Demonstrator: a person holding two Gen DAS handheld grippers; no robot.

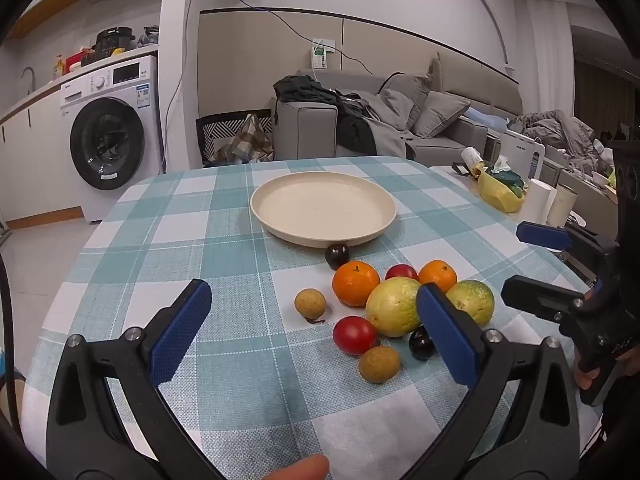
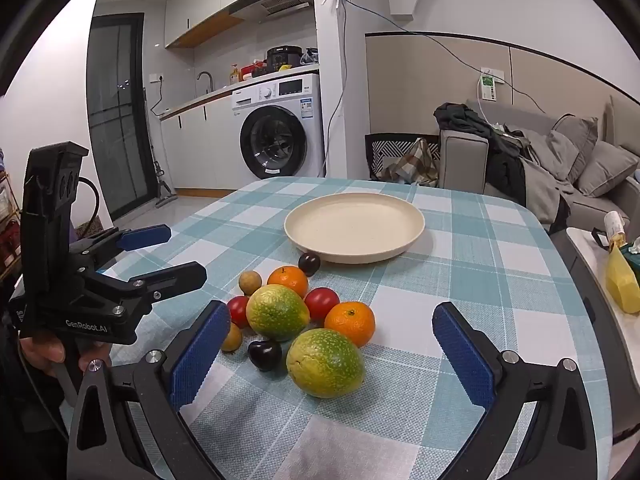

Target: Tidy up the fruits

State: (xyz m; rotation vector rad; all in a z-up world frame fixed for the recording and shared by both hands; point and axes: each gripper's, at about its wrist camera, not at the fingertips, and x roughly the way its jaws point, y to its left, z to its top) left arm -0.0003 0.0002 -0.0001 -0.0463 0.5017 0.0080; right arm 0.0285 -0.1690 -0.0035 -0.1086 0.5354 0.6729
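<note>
An empty cream plate (image 1: 324, 208) (image 2: 354, 224) lies at the far middle of the checked tablecloth. In front of it sits a cluster of fruit: two oranges (image 1: 355, 283), two yellow-green fruits (image 1: 394, 306) (image 2: 325, 362), two red ones (image 1: 354, 334), two dark plums (image 1: 337, 255) and two brown longans (image 1: 310, 303). My left gripper (image 1: 312, 292) (image 2: 186, 252) hovers open at the cluster's left side, holding nothing. My right gripper (image 2: 330, 310) (image 1: 512, 260) stands open just short of the nearest green fruit, with nothing between its pads.
A side table on the right carries a yellow bag (image 1: 498, 192) and paper rolls (image 1: 540, 200). A washing machine (image 1: 108, 136) and a sofa (image 1: 440, 120) stand beyond the table's far edge. A fingertip (image 1: 300, 468) shows at the bottom of the left wrist view.
</note>
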